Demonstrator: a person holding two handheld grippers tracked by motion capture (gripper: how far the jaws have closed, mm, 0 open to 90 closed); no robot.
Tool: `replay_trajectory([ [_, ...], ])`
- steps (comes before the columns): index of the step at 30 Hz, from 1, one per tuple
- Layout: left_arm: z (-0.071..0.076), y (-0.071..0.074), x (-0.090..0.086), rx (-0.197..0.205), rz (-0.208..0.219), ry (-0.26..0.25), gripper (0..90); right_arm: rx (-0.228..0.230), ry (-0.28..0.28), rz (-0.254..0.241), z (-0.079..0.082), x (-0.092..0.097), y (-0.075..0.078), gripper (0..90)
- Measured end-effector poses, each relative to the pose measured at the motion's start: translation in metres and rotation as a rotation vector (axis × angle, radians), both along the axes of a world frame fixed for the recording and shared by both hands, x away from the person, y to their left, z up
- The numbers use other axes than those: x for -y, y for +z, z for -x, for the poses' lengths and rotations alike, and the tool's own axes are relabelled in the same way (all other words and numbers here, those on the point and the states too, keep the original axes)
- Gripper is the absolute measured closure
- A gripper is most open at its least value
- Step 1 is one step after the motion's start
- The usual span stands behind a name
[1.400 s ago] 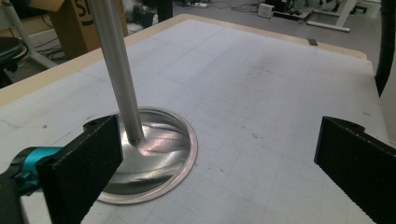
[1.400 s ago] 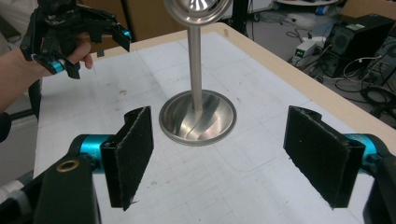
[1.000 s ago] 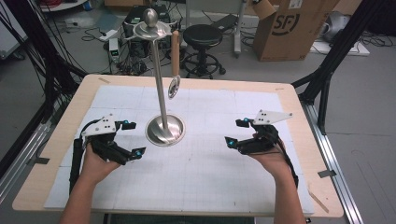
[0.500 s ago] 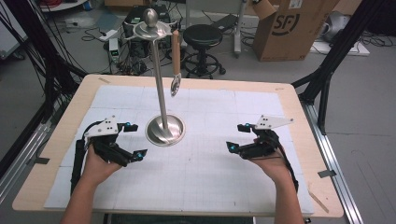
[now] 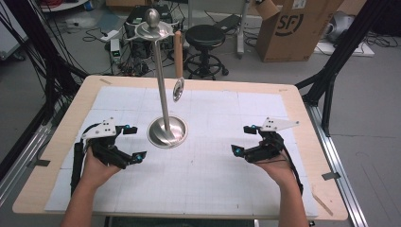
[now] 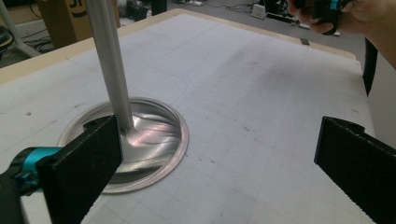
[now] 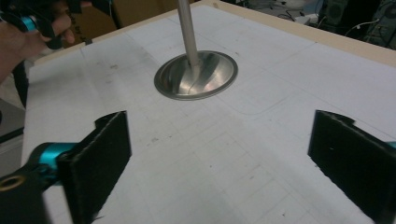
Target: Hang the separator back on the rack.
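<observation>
Counter (image 5: 293, 101) of pale wood under a white gridded mat (image 5: 213, 161) carries your polished metal stand (image 5: 166, 131), round-based, a wooden-handled spoon (image 5: 178, 71) hanging from its top. Your left gripper (image 5: 134, 142) and right gripper (image 5: 243, 139) flank it, jaws spread wide, empty.
</observation>
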State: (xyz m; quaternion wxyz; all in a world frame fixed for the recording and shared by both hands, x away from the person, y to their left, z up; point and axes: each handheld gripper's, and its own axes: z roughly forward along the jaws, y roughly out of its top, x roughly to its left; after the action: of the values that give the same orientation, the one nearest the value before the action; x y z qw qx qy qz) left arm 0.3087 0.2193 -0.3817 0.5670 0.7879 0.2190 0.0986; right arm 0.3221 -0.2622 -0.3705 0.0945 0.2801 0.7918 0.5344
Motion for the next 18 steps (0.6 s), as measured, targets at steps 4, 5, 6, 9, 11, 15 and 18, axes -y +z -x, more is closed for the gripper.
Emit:
replay_trajectory([
  [4,0.0000,-0.0011,-0.0013,-0.002,-0.004,0.011,1.6,0.001,0.006,-0.013,0.0009,0.0009,0.0012,3.6],
  [5,0.0000,-0.0008,-0.0013,0.001,0.000,0.012,1.7,0.003,0.004,-0.010,0.0007,0.0010,0.0011,3.6],
  [6,0.0000,-0.0006,-0.0011,0.002,0.002,0.013,1.7,-0.005,0.004,-0.005,0.0009,0.0006,0.0008,3.6],
  [9,-0.0006,-0.0005,-0.0008,0.003,0.001,0.016,1.7,0.001,0.006,-0.001,0.0002,0.0000,0.0002,3.6],
  [11,-0.0009,-0.0007,-0.0003,0.002,-0.001,0.015,1.6,-0.001,0.003,-0.001,-0.0001,0.0004,0.0001,3.6],
  [15,-0.0020,-0.0009,-0.0012,0.000,0.005,0.015,1.6,-0.005,-0.008,0.006,-0.0017,0.0019,-0.0021,3.6],
  [18,-0.0028,-0.0010,-0.0014,0.001,0.007,0.019,1.6,-0.010,-0.008,0.013,-0.0017,0.0020,-0.0038,3.6],
])
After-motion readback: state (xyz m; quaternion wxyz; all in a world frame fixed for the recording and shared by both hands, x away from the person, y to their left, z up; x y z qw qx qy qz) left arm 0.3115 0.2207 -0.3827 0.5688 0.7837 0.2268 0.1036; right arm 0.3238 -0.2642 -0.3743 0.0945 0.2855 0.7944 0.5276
